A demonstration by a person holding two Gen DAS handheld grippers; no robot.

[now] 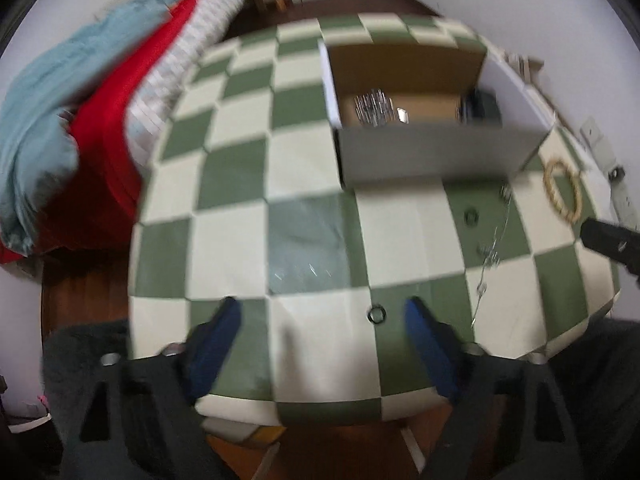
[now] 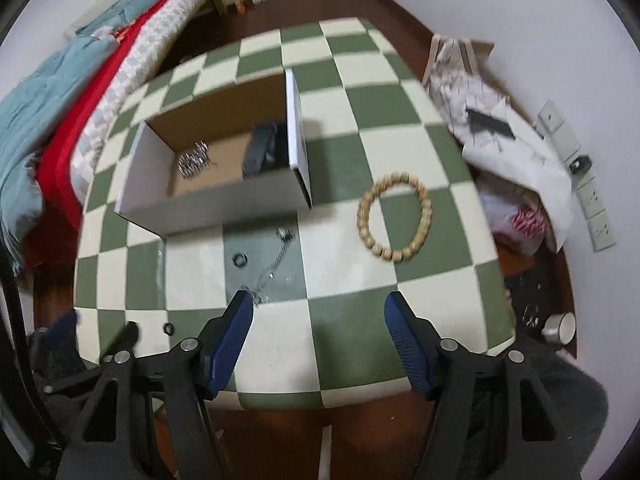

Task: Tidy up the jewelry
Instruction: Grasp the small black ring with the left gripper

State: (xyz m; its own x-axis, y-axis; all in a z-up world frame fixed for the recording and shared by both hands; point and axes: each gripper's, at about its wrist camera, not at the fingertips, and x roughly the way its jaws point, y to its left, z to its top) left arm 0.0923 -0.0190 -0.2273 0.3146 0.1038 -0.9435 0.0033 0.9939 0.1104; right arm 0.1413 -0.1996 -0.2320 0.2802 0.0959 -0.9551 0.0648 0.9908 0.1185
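At the far left, bedding (image 2: 60, 92) in blue and red lies heaped on a bed beside the desk (image 2: 344, 340), well apart from the work and seemingly no part of it. On the checked desk stands an open cardboard box (image 2: 212, 204), set toward the far left so that its open top faces both hands; it looks to be the collecting place, since a silver bracelet (image 2: 194, 159) and a dark object (image 2: 260, 148) that I cannot identify already lie inside it.

Near the box's front wall, loose pieces wait on the desk: a small dark ring (image 2: 240, 260), a thin silver chain (image 2: 272, 268) trailing toward the near edge, and another small ring (image 2: 169, 328) close to the near left edge. To the right lies a wooden bead bracelet (image 2: 394, 216), flat and apart from the rest.

The left gripper (image 1: 322, 344) hovers over the near edge, its fingers (image 1: 216, 344) spread wide and holding nothing; the near ring (image 1: 376, 314) sits between them on the desk below. The right gripper (image 2: 320, 336) is likewise released and bare, its left finger tip just beside the near end of the chain, which is probably the next pickup.
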